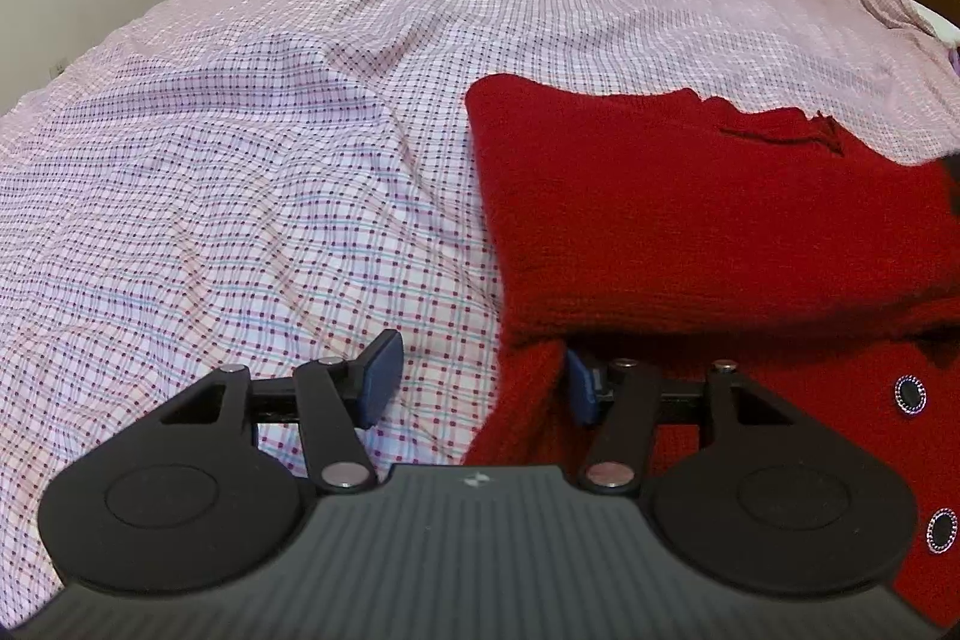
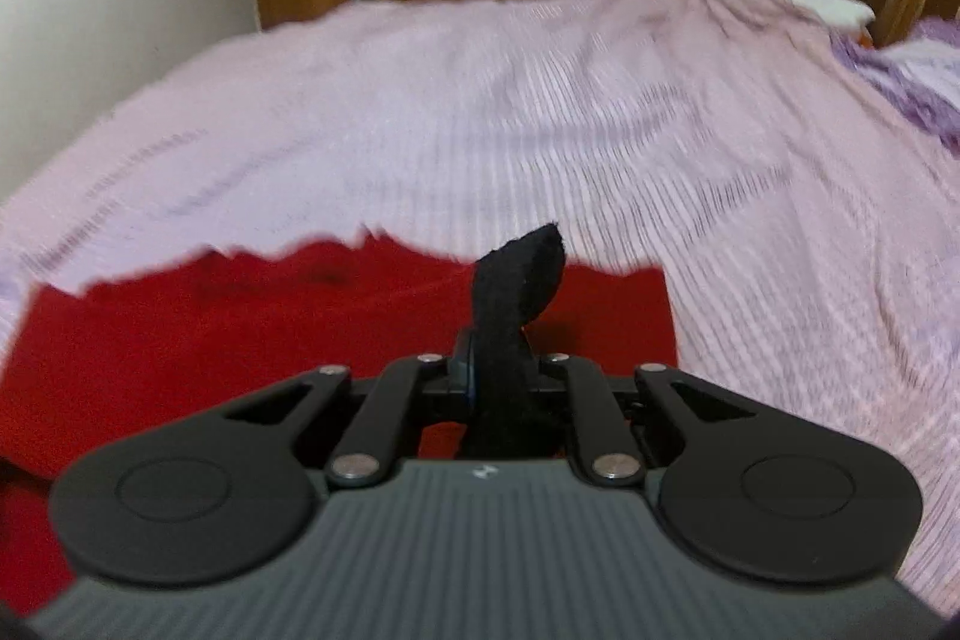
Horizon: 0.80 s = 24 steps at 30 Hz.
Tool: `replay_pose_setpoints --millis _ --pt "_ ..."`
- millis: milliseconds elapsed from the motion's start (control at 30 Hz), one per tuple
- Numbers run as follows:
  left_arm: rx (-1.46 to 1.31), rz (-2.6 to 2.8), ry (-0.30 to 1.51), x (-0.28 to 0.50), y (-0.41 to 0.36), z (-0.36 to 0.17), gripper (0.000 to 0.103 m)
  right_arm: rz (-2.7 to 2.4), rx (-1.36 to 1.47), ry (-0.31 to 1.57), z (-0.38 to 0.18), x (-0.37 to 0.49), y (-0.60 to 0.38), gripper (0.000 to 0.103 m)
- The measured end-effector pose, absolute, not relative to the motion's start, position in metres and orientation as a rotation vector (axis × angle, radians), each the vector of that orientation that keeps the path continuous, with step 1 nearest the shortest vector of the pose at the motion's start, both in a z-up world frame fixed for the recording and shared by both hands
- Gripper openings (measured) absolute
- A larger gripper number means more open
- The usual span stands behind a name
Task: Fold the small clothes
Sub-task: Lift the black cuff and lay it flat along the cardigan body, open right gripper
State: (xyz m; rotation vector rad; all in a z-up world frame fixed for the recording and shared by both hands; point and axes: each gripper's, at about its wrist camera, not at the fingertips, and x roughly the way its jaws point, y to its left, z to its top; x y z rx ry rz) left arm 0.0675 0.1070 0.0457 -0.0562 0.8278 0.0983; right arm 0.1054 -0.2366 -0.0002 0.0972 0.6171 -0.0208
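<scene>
Red knit garment (image 1: 690, 220) lies on the bed (image 1: 300, 130), on the checked sheet, near edge, right of centre in the left-wrist view. We see it already doubled over: a top layer w/ a clean fold line along its near edge, a lower layer showing beneath it w/ two dark round buttons (image 1: 909, 394) at near right. Far edge is ragged/uneven, w/ loose threads.

Left tool (image 1: 480, 382): spread, approx. half open. Its left pad sits over bare sheet; its right pad (image 1: 581, 388) is tucked at the left edge of the garment, under the lip of the top layer. Nothing pinched between the pads as far as we can tell.

Right tool (image 2: 498, 370): pressed together, pinching a strip of black fabric (image 2: 522, 292) that sticks up beyond the tips. Right view is motion-blurred. Cannot tell whether the strip is a separate small item or a trim of the red piece; it stands over the red cloth.

Progress, our judgement: at least one fold made, so roughly mid-task for this piece. Left to do, probably: a further fold to get a compact packet, square up the ragged far edge, deal w/ the black piece.
</scene>
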Motion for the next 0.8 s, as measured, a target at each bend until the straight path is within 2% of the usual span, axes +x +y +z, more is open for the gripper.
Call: replay_pose_setpoints --millis 167,267,333,367,567,800 --pt "-0.05 0.093 0.822 0.065 0.107 0.045 0.063 -0.034 0.1 0.636 -0.019 0.107 -0.24 0.014" --pt "-0.046 0.092 0.822 0.06 0.106 0.051 0.063 -0.037 0.098 0.64 -0.015 0.105 -0.237 0.02" --pt "-0.043 0.077 0.807 0.052 0.104 0.059 0.063 -0.043 0.103 0.638 -0.005 0.105 -0.242 0.029" --pt "-0.04 0.064 0.795 0.047 0.103 0.064 0.063 -0.049 0.107 0.631 0.001 0.101 -0.244 0.03" --pt "-0.048 0.007 0.74 0.041 0.096 0.085 0.063 -0.022 0.115 0.583 0.025 0.065 -0.255 0.031" --pt "-0.017 0.023 0.788 0.071 0.084 0.061 0.063 -0.046 0.084 0.651 -0.005 0.064 -0.26 0.03"
